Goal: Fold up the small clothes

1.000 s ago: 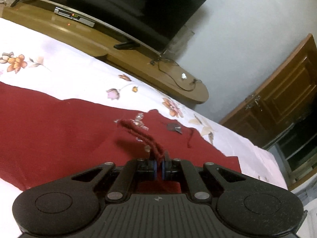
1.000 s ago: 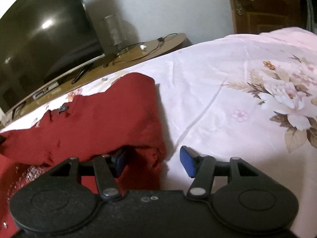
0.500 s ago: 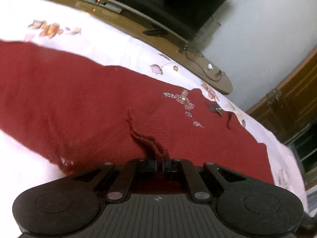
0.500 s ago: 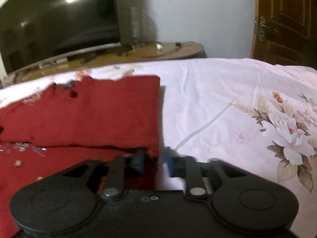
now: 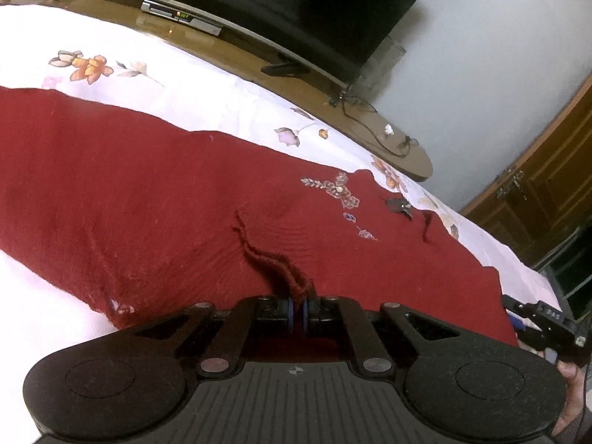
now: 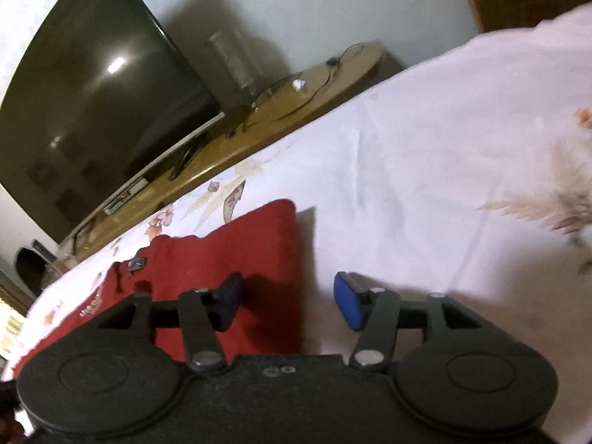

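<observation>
the red garment (image 5: 155, 199) lies spread on the bed (image 5: 155, 85), one part already doubled over itself. the left gripper (image 5: 298, 312) has its fingers pinched on a bunched edge. the right gripper (image 6: 288, 305) is closing from a wide gap, pressing on nothing, over the cloth's edge. more folds likely remain.

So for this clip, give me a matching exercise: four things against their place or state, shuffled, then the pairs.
Things:
1. left gripper
2. right gripper
3. dark red knitted garment
4. black flat-screen television

States:
A. lies spread on the white floral bedsheet
B. stands on the long wooden cabinet
C. pinches a fold of cloth
D. blue pads apart, gripping nothing

Pairs: 1-C, 2-D, 3-A, 4-B
</observation>
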